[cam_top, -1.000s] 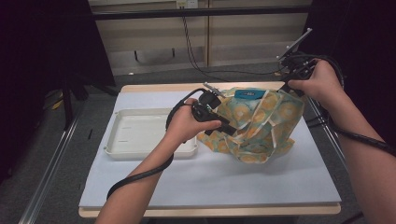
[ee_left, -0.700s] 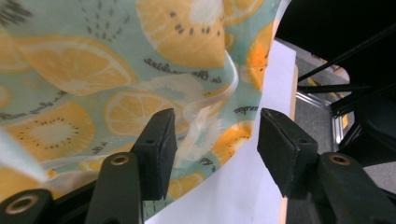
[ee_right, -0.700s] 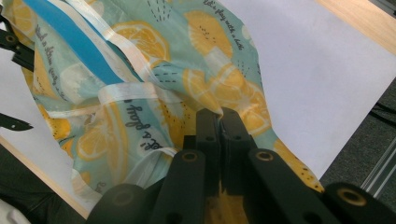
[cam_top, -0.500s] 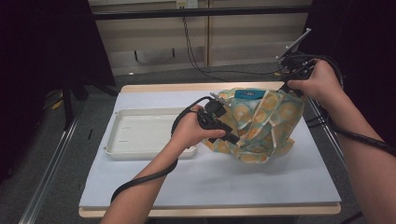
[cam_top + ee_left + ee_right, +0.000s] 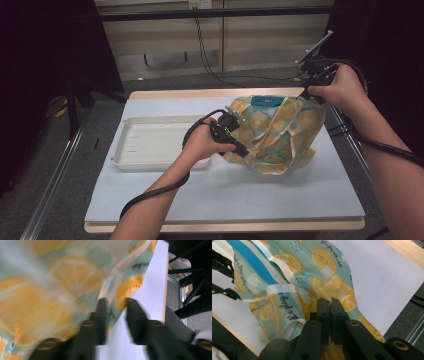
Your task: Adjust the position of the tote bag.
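The right gripper (image 5: 329, 302) is clamping the teal, orange-slice-printed fabric bag (image 5: 280, 130) at the table's (image 5: 280, 200) far right. The left gripper (image 5: 116, 302), jaws just closing, is straddling its near-left edge, pads apart; bare tabletop is lying in front.

A white tray (image 5: 150, 145) lies on the pale table (image 5: 225, 195).
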`<action>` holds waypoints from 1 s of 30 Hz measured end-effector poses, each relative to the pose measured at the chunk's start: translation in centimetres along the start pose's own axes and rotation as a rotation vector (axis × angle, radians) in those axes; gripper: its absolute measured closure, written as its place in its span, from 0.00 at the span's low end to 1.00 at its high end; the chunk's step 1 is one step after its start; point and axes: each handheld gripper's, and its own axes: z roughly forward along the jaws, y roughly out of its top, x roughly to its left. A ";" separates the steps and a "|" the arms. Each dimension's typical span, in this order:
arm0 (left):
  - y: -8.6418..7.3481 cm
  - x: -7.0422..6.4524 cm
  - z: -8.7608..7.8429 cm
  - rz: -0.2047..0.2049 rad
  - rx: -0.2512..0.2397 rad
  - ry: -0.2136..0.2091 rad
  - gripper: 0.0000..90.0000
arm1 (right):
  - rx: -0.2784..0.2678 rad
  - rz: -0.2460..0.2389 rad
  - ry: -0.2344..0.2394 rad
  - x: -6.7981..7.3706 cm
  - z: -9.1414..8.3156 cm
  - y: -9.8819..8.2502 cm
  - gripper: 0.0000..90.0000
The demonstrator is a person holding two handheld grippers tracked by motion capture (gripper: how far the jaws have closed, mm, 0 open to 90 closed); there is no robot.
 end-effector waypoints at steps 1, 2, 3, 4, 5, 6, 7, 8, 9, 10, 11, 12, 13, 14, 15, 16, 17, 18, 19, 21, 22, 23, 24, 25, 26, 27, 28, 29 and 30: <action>0.0 -0.1 0.0 -0.016 -0.004 -0.001 0.91 | -0.001 -0.002 -0.002 -0.1 0.0 0.0 0.98; 0.0 -0.1 -0.2 -0.027 0.002 -0.010 0.96 | 0.003 -0.001 0.000 -0.1 -0.1 0.0 0.98; 0.0 -0.1 -0.3 -0.038 -0.001 -0.004 1.00 | 0.002 0.002 0.002 -0.1 0.0 0.0 0.98; 0.0 0.0 -0.6 -0.027 0.014 0.004 1.00 | 0.001 0.002 0.004 -0.2 0.0 0.0 0.98; 0.1 0.0 -0.8 -0.036 0.020 -0.001 1.00 | -0.001 0.005 0.003 -0.1 0.0 0.0 0.98; 0.1 0.0 -1.1 -0.047 0.011 -0.005 1.00 | 0.001 0.003 0.005 -0.2 0.0 0.0 0.98; 0.1 -0.2 -1.2 -0.064 -0.007 0.005 1.00 | 0.001 0.003 0.004 -0.2 -0.1 0.0 0.97; 0.1 -0.2 -1.6 -0.068 -0.010 0.004 1.00 | 0.000 0.002 0.005 -0.1 -0.1 0.0 0.97; 0.2 -0.2 -1.8 -0.069 -0.015 -0.005 1.00 | -0.006 0.000 0.004 -0.1 -0.1 0.0 0.96; 0.2 -0.3 -2.1 -0.066 -0.018 -0.002 1.00 | -0.008 -0.001 0.004 -0.1 -0.2 0.0 0.96; 0.3 -0.3 -2.5 -0.054 -0.002 0.003 1.00 | -0.008 0.003 0.008 -0.1 -0.3 -0.1 0.95; 0.4 -0.4 -2.7 -0.076 -0.018 0.005 1.00 | -0.007 -0.003 0.011 0.0 -0.4 0.0 0.95; 0.5 -0.4 -3.1 -0.059 -0.012 0.010 1.00 | -0.011 -0.010 0.006 0.1 -0.5 0.0 0.95; 0.6 -0.4 -3.4 -0.060 -0.013 0.004 1.00 | -0.010 -0.006 0.005 0.2 -0.6 0.0 0.94; 0.7 -0.6 -3.6 -0.080 -0.038 0.005 1.00 | -0.010 -0.007 0.004 0.2 -0.8 0.0 0.92; 0.8 -0.7 -4.0 -0.087 -0.048 0.007 1.00 | -0.010 -0.006 0.004 0.2 -0.9 0.1 0.89; 0.8 -0.6 -4.3 -0.072 -0.039 0.010 1.00 | -0.018 0.000 0.001 0.2 -1.0 0.1 0.86; 0.9 -0.7 -4.7 -0.073 -0.053 0.013 1.00 | -0.019 -0.003 0.002 0.2 -1.0 0.1 0.84; 1.0 -0.7 -4.9 -0.086 -0.073 0.013 1.00 | -0.024 -0.009 0.004 0.2 -1.1 0.0 0.83; 1.3 -0.7 -5.8 -0.087 -0.085 0.024 1.00 | -0.028 -0.008 0.002 0.2 -1.3 0.0 0.78; 1.4 -0.7 -6.1 -0.095 -0.094 0.024 1.00 | -0.031 -0.004 0.007 0.3 -1.4 0.0 0.75; 1.5 -0.7 -6.4 -0.096 -0.097 0.029 1.00 | -0.036 -0.011 0.008 0.3 -1.5 0.0 0.72; 1.7 -0.6 -6.8 -0.090 -0.096 0.033 1.00 | -0.042 -0.007 0.006 0.4 -1.6 0.1 0.69; 1.8 -0.7 -7.0 -0.096 -0.101 0.036 1.00 | -0.050 -0.008 0.006 0.4 -1.8 0.1 0.65; 1.9 -0.7 -7.3 -0.102 -0.112 0.046 1.00 | -0.053 -0.008 0.006 0.5 -1.9 0.2 0.64; 2.0 -0.6 -7.5 -0.094 -0.108 0.049 1.00 | -0.054 -0.013 0.012 0.5 -2.1 0.2 0.62; 2.1 -0.5 -7.8 -0.091 -0.101 0.043 1.00 | -0.058 -0.010 0.017 0.6 -2.2 0.3 0.59; 2.2 -0.6 -7.9 -0.109 -0.125 0.054 1.00 | -0.063 -0.013 0.024 0.7 -2.3 0.3 0.58; 2.3 -0.4 -8.2 -0.103 -0.126 0.054 1.00 | -0.068 -0.017 0.026 0.8 -2.4 0.4 0.57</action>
